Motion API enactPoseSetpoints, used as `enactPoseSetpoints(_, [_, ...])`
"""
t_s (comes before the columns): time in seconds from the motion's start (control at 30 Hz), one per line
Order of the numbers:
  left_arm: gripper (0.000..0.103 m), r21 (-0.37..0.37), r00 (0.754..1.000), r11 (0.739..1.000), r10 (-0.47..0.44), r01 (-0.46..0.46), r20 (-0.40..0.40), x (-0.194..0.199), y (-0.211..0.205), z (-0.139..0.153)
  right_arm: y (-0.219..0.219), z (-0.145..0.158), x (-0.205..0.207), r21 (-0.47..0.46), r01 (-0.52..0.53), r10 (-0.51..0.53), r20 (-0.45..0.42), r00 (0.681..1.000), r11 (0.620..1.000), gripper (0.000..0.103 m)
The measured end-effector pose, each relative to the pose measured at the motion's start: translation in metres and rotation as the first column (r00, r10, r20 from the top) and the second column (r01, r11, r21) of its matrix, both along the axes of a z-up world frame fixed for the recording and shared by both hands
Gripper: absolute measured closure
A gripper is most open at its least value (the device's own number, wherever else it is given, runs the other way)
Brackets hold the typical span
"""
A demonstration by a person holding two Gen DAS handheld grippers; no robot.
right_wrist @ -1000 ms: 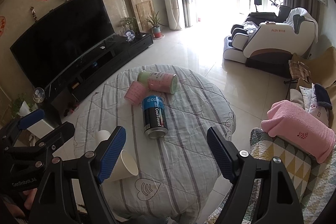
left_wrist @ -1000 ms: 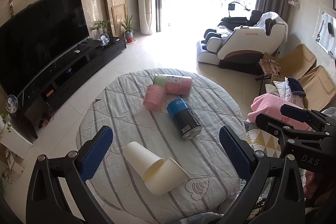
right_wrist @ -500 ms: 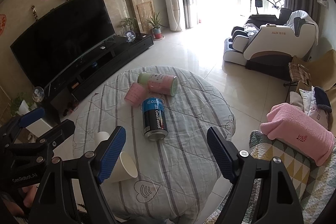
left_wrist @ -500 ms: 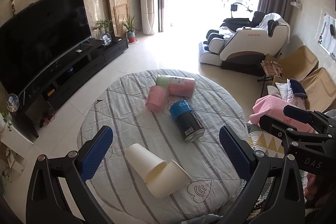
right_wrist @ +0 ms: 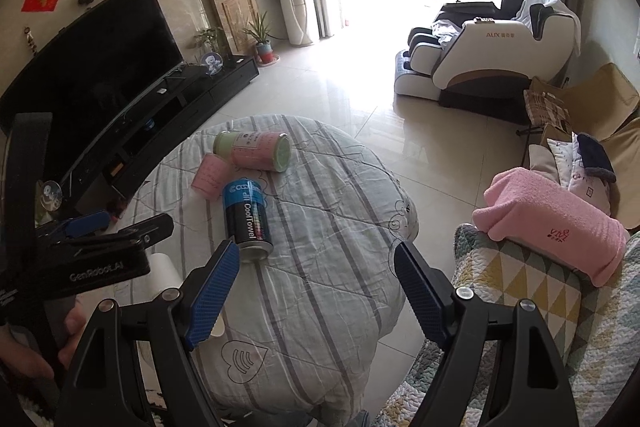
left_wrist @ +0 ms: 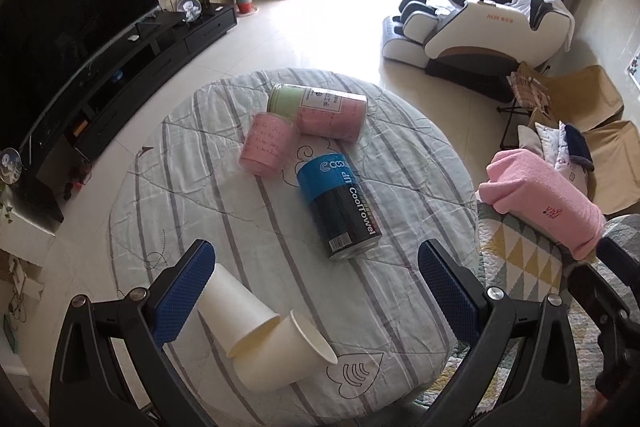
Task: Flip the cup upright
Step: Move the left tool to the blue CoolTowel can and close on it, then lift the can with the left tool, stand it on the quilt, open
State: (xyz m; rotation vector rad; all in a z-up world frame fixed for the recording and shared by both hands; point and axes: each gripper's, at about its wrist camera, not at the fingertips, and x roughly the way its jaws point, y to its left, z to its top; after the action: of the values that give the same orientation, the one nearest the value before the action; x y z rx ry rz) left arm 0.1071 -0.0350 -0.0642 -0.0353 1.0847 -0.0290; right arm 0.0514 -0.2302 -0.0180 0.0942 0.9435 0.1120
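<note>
Honestly, nothing's been flipped yet as far as I can see. Two white paper cups are lying on their sides at the near edge of the round surface (left_wrist: 420, 155) with the striped quilted cover: the left paper cup (left_wrist: 232, 311) has its mouth pushed up against the right paper cup (left_wrist: 280, 355), and they're touching. The left hand-held gripper (left_wrist: 312, 283) hangs just over them with its blue pads spread wide, holding nothing; one pad sits right beside the left cup's base. The right hand-held gripper (right_wrist: 316, 291) is also spread wide and empty, off to the side near the surface edge. So my read is the whole job is still ahead: grab one, tip it up, set it down.

Writing-wise, the blue and black canister (left_wrist: 338, 205) on its side says "CoolTowel" with a barcode near the end. The pink and green canister (left_wrist: 320, 111) has a white label I can't read, and a small pink cup (left_wrist: 266, 143) leans against it. The massage chair (left_wrist: 480, 23) says "AUX", the pink towel (right_wrist: 552, 223) has a small logo that looks like "VIVI", and the left gripper body reads "GenRobot.AI" in the right wrist view.
</note>
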Motion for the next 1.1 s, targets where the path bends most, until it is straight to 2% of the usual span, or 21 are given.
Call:
enactPoseSetpoints(0.2, [0.000,0.007,0.992,0.998,0.060,-0.060,-0.107,0.050,-0.013,-0.038,-0.021,-0.022,0.026,-0.023,0.020,-0.022,-0.089,0.996,1.000,0.022])
enactPoseSetpoints(0.37, [0.000,-0.003,0.979,0.995,0.093,-0.095,-0.184,0.079,-0.019,-0.073,-0.036,-0.054,0.061,-0.040,0.006,-0.012,-0.150,0.989,0.999,0.022])
enactPoseSetpoints(0.57, [0.000,0.008,0.964,0.991,0.131,-0.133,-0.230,0.094,-0.025,-0.107,-0.040,-0.093,0.104,-0.028,-0.037,0.031,-0.194,0.981,0.999,0.022])
enactPoseSetpoints(0.67, [0.001,0.042,0.959,0.987,0.162,-0.157,-0.232,0.099,-0.024,-0.115,-0.038,-0.108,0.119,-0.014,-0.071,0.066,-0.211,0.975,0.997,0.022])
enactPoseSetpoints(0.7, [0.003,0.055,0.959,0.984,0.177,-0.169,-0.220,0.099,-0.023,-0.115,-0.036,-0.111,0.123,-0.013,-0.081,0.076,-0.211,0.974,0.997,0.022])
enactPoseSetpoints(0.73, [0.012,0.047,0.961,0.982,0.186,-0.181,-0.206,0.100,-0.022,-0.116,-0.034,-0.114,0.125,-0.014,-0.091,0.086,-0.213,0.973,0.996,0.022])
enactPoseSetpoints(0.8, [0.032,-0.038,0.960,0.980,0.182,-0.195,-0.212,0.100,-0.017,-0.118,-0.031,-0.119,0.130,-0.011,-0.103,0.098,-0.218,0.971,0.995,0.022])
enactPoseSetpoints(0.83, [0.036,-0.080,0.959,0.978,0.170,-0.192,-0.225,0.101,-0.015,-0.120,-0.030,-0.120,0.131,-0.004,-0.107,0.103,-0.220,0.970,0.994,0.022])
enactPoseSetpoints(0.87, [0.038,-0.094,0.959,0.978,0.163,-0.189,-0.231,0.102,-0.016,-0.121,-0.029,-0.121,0.133,0.002,-0.108,0.105,-0.220,0.970,0.994,0.022])
enactPoseSetpoints(1.0, [0.039,-0.052,0.965,0.988,0.133,-0.148,-0.224,0.106,-0.025,-0.118,-0.027,-0.124,0.137,0.020,-0.108,0.109,-0.231,0.967,0.994,0.022])
enactPoseSetpoints(1.1, [0.039,-0.061,0.966,0.991,0.103,-0.120,-0.237,0.108,-0.028,-0.115,-0.026,-0.123,0.141,0.028,-0.106,0.109,-0.229,0.967,0.994,0.022])
